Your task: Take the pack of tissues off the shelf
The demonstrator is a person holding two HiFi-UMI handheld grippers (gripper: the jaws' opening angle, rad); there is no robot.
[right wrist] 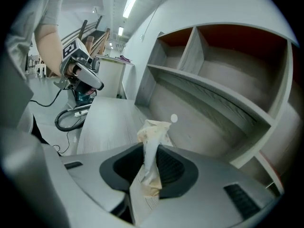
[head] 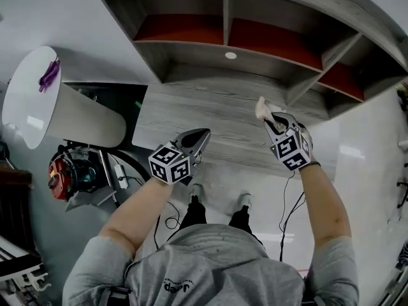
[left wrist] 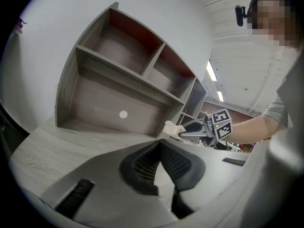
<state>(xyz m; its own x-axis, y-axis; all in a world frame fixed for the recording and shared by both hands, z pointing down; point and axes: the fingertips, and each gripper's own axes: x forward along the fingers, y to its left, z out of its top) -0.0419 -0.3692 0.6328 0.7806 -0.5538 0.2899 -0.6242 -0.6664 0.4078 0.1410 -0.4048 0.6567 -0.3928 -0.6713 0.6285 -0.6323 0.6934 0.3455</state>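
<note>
The pack of tissues (head: 264, 108) is a small cream-coloured soft packet, squeezed flat between the jaws of my right gripper (head: 275, 118), which is shut on it. In the right gripper view the pack of tissues (right wrist: 153, 139) stands up out of the right gripper (right wrist: 151, 149), over the grey wooden desk. The grey shelf unit (head: 227, 10) with red back panels shows nothing in its compartments. My left gripper (head: 203, 134) hangs over the desk to the left, its jaw tips meeting on nothing. The left gripper view shows the left gripper (left wrist: 158, 145) and, beyond it, the right gripper (left wrist: 189, 132) with the pack (left wrist: 172, 127).
The desk (head: 185, 116) runs under the shelf unit against a white wall. A white round-topped stand (head: 38, 101) is at the left, with a purple object on it. A red machine (head: 67, 174) and cables lie on the floor below.
</note>
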